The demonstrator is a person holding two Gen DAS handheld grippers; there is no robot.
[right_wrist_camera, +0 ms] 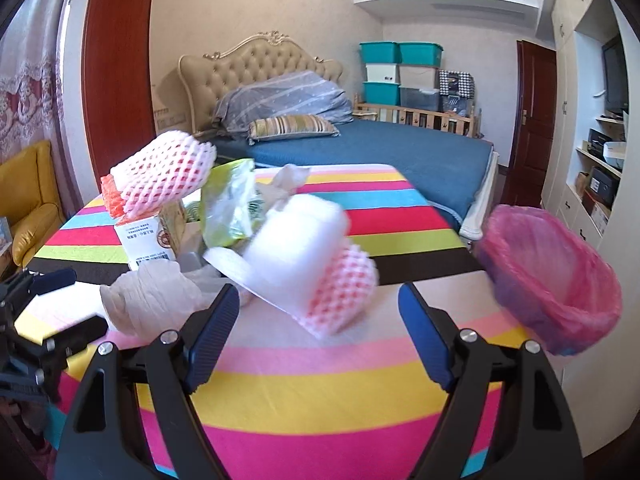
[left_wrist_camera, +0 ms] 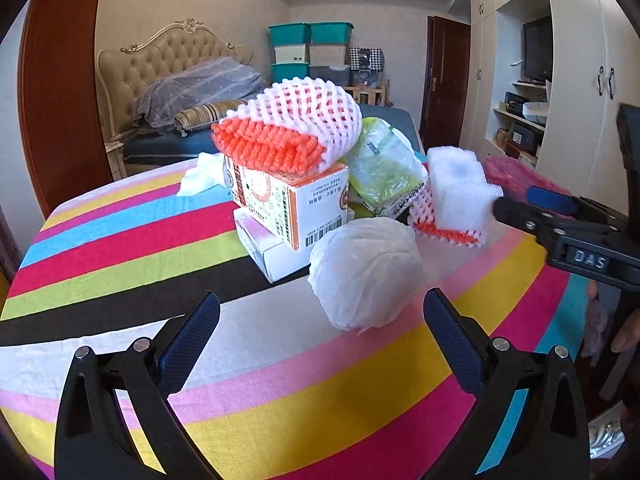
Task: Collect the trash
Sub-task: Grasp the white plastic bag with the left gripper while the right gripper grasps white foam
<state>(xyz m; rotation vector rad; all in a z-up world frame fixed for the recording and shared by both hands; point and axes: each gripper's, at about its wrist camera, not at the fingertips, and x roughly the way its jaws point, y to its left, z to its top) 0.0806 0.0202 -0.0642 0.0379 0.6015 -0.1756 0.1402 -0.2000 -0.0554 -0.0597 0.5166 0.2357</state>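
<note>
Left gripper (left_wrist_camera: 322, 332): jaws wide, nothing between them, crumpled white paper ball (left_wrist_camera: 366, 270) just ahead on striped tablecloth (left_wrist_camera: 132, 248). Right gripper (right_wrist_camera: 319, 330): jaws apart, empty, blurred white foam block in pink mesh sleeve (right_wrist_camera: 308, 256) just beyond. Orange-printed white carton (left_wrist_camera: 292, 200) behind, net-wrapped. Pink-lined bin (right_wrist_camera: 552, 276) at table's right edge.

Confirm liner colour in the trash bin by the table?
Pink, translucent plastic liner. It shows best in the right wrist view, just past the table's right edge.
</note>
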